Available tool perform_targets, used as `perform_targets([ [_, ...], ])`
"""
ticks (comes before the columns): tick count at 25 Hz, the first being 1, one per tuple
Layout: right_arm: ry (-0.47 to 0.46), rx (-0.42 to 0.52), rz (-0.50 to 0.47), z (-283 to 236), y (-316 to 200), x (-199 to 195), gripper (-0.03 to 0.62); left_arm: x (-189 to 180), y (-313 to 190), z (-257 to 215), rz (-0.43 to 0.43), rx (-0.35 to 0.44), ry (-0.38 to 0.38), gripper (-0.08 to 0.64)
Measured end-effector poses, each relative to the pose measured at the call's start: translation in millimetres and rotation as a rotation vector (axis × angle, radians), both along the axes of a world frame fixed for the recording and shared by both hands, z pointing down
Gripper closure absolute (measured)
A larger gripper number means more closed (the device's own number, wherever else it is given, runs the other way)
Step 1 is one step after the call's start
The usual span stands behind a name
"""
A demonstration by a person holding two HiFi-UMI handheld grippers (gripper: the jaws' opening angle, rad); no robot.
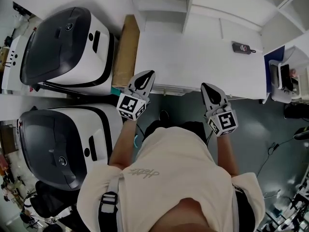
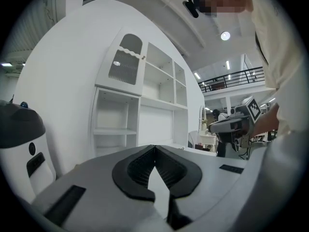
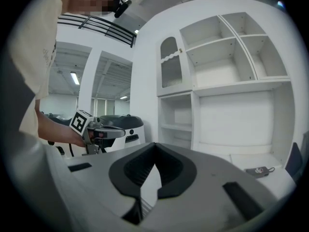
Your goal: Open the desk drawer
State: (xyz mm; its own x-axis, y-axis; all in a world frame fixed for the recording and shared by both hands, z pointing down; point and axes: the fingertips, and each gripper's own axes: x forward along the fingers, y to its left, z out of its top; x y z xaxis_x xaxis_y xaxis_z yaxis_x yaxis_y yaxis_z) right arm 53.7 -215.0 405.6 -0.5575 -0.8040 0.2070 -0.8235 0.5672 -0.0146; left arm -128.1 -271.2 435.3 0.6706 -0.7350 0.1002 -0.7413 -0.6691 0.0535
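The white desk [image 1: 193, 57] lies ahead of me, with a shelf unit [image 2: 145, 115] standing on its back. From above, the desk's front edge [image 1: 169, 88] hides the drawer front. My left gripper [image 1: 149, 74] hovers over the desk's near left corner, its jaws shut with nothing between them [image 2: 154, 147]. My right gripper [image 1: 204, 86] sits just before the front edge further right, also shut and empty [image 3: 154, 144]. Each gripper shows in the other's view: the right gripper [image 2: 236, 124] and the left gripper [image 3: 104, 133].
A black key fob [image 1: 241, 48] lies on the desk at the right. A brown board [image 1: 125, 50] stands against the desk's left side. Two white and black machines [image 1: 67, 52] [image 1: 63, 144] stand to the left. A chair [image 1: 285, 76] is at the right.
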Motion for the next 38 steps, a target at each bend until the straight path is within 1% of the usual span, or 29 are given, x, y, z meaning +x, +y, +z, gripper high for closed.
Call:
perform_targets([
  [5,0.004,-0.018,-0.008,4.6,-8.5,-5.2,0.595,-4.2,-5.0,5.0,-0.012,-0.011,-0.01,0.555],
  [10,-0.008,-0.017,-0.039,3.3,-20.5,-6.1,0.595,1.9,-5.5,10.9,-0.012,-0.044,-0.026,0.552],
  [15,-0.037,0.002,-0.074,-6.4,-32.8,1.4,0.595,9.7,-5.0,-2.3,-0.025,-0.044,-0.055,0.541],
  [20,-0.05,0.011,-0.096,-10.9,-44.8,14.6,0.595,18.5,-7.8,-7.0,-0.042,-0.056,-0.074,0.494],
  [23,-0.062,0.001,-0.103,-6.8,-47.5,19.8,0.595,23.4,-7.4,-1.9,-0.039,-0.078,-0.088,0.43],
  [27,-0.07,-0.019,-0.108,1.6,-47.2,28.7,0.595,31.0,-3.7,3.0,-0.028,-0.08,-0.084,0.425],
  [34,-0.076,-0.062,-0.116,19.1,-42.3,40.6,0.595,28.7,0.4,17.4,-0.073,-0.069,-0.07,0.425],
  [36,-0.075,-0.076,-0.113,26.7,-44.3,43.3,0.595,28.2,0.1,33.2,-0.078,-0.096,-0.08,0.426],
  [38,-0.079,-0.091,-0.109,34.7,-47.2,44.7,0.595,28.8,0.4,56.1,-0.079,-0.142,-0.099,0.426],
])
